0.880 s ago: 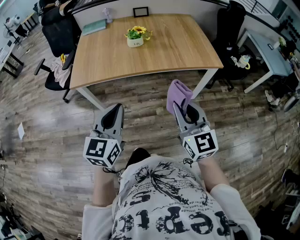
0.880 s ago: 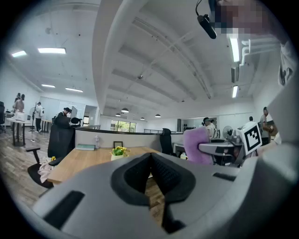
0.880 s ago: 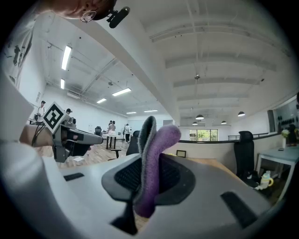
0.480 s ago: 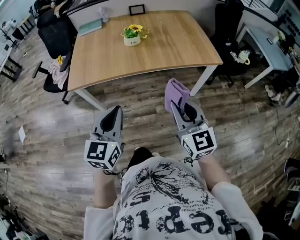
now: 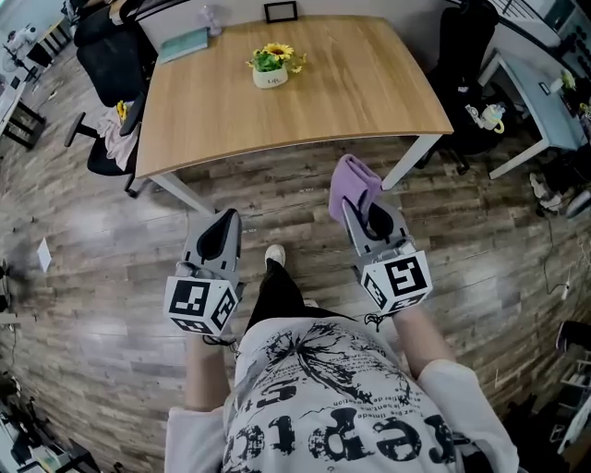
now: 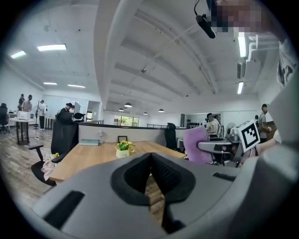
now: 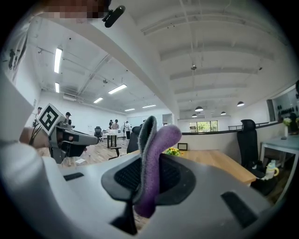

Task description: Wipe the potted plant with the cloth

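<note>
Between the right gripper's (image 5: 360, 212) clamped jaws, the folded purple cloth (image 5: 352, 183) is sticking out lengthwise, pointing ahead toward the table (image 5: 369, 88), where the potted plant (image 5: 271, 66) is standing upright, well apart; the left gripper (image 5: 225, 222) is hanging shut, holding nothing.

Held upright by the right gripper (image 7: 148, 161), the purple cloth (image 7: 156, 144) screens most of the potted plant (image 7: 174, 151) in the right gripper view; only a sliver of yellow and green shows at its edge. The cloth's lower end sinks out of sight between the jaws. In the head view the print on the plant's white pot is too small to read, the picture frame (image 5: 281, 11) is clipped by the top edge, and the table (image 5: 323, 102) hides its far legs. The left gripper (image 6: 150, 156) blocks the table's near edge in its own view.
</note>
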{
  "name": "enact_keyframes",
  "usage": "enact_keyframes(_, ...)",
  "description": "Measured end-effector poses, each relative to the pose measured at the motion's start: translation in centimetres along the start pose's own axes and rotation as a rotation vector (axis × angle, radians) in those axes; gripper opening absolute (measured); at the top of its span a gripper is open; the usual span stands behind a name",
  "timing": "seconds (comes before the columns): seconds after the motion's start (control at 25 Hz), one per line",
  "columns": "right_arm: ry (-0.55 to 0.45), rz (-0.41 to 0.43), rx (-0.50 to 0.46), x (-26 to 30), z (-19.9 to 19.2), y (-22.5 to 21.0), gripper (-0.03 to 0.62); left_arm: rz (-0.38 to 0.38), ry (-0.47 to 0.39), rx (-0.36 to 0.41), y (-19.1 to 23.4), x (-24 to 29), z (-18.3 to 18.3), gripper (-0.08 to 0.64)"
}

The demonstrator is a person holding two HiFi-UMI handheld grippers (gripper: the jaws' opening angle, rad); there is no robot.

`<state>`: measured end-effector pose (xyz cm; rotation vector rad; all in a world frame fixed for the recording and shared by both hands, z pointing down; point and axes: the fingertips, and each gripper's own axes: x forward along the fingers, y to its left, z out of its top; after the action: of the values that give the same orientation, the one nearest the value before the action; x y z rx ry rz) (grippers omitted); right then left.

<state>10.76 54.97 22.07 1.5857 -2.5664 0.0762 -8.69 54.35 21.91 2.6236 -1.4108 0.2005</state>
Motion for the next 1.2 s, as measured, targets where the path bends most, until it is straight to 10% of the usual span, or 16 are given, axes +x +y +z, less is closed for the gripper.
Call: enact_keyframes(1.2,0.136,-0.140,-0.070,37.1,3.2,-11.6,0.067,-0.172,-0.011,-0.060,26.6,30.8,6.9,0.003)
